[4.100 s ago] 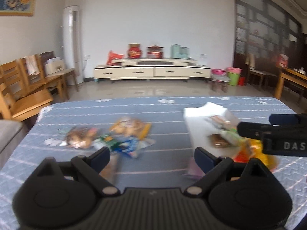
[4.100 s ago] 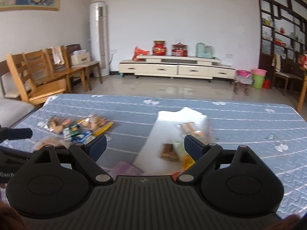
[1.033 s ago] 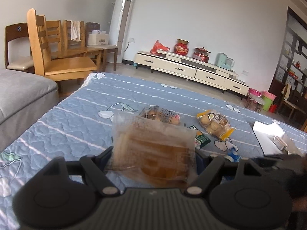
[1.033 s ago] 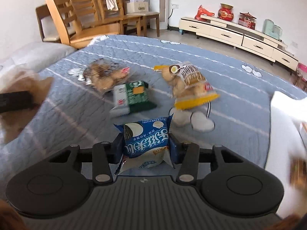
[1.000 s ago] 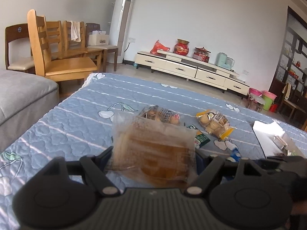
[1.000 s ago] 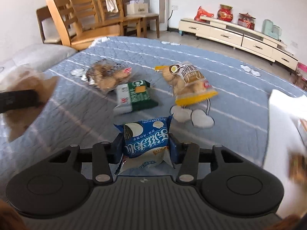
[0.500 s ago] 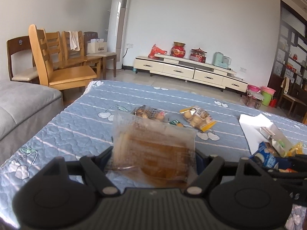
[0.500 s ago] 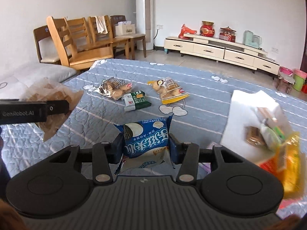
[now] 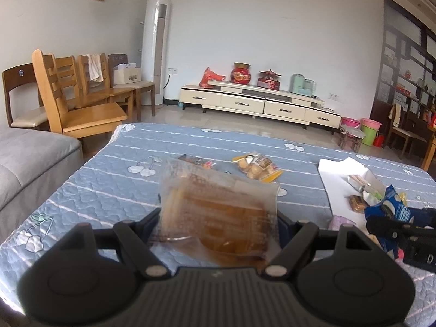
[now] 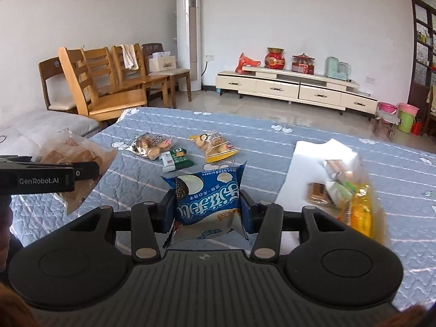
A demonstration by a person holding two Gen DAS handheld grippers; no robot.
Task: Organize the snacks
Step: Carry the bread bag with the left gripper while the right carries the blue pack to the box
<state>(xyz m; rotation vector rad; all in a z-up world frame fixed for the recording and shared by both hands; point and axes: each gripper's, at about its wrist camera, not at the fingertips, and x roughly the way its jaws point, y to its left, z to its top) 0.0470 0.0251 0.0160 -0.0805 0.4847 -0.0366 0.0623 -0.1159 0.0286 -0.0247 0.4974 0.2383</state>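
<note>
Left claw (image 9: 218, 224): matte black plastic, ribbed centre plate, round housing with shallow disc recess on each side of it, angled linkage arms with silver pivot screws, dark blue finger pads (image 9: 282, 224). Right claw (image 10: 207, 212): same black build, same ribbed plate, twin round housings, silver screws. White "GenRobot.AI" lettering on side of left claw's finger, seen from right wrist.

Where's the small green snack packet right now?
In the right wrist view the green packet lies left of centre on the blue bedcover, between the clear cookie bag and the yellow-edged bag.
</note>
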